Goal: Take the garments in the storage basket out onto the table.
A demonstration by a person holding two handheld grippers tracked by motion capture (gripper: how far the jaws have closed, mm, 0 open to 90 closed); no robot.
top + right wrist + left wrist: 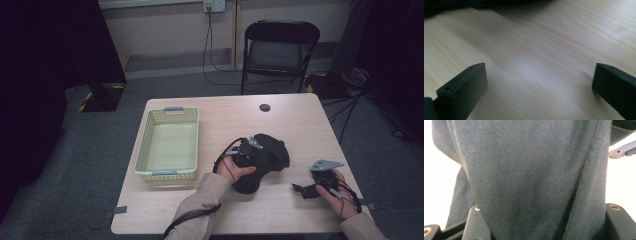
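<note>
A: Start at the left of the high view; what lies there?

B: A pale green basket (169,145) sits left of centre on the tabletop (295,125); nothing lies in it, as far as I can see.

A: And the dark cloth?

B: The cloth (267,157) is bunched in a heap at centre, just right of the basket but apart from it; the left hand-held gripper (245,152) is pushed into its left edge.

A: Is that one clamped on it?

B: In the left gripper view the cloth (529,180) hangs between the jaws, which stand partly apart; whether the pads press on the fabric or have let go, I cannot tell.

A: Further right?

B: The right hand-held gripper (305,190) rests low at the lower right of the high view, well clear of the heap; in its own view the jaws stand wide apart with nothing but bare tabletop (536,62) between them, and a dark edge of cloth (449,6) shows at the upper left.

A: So how far along?

B: Early, I judge; the cloth is on the tabletop, crumpled, neither folded nor in the basket; if the basket is its goal, the lift and carry across to the left are all yet to do.
</note>
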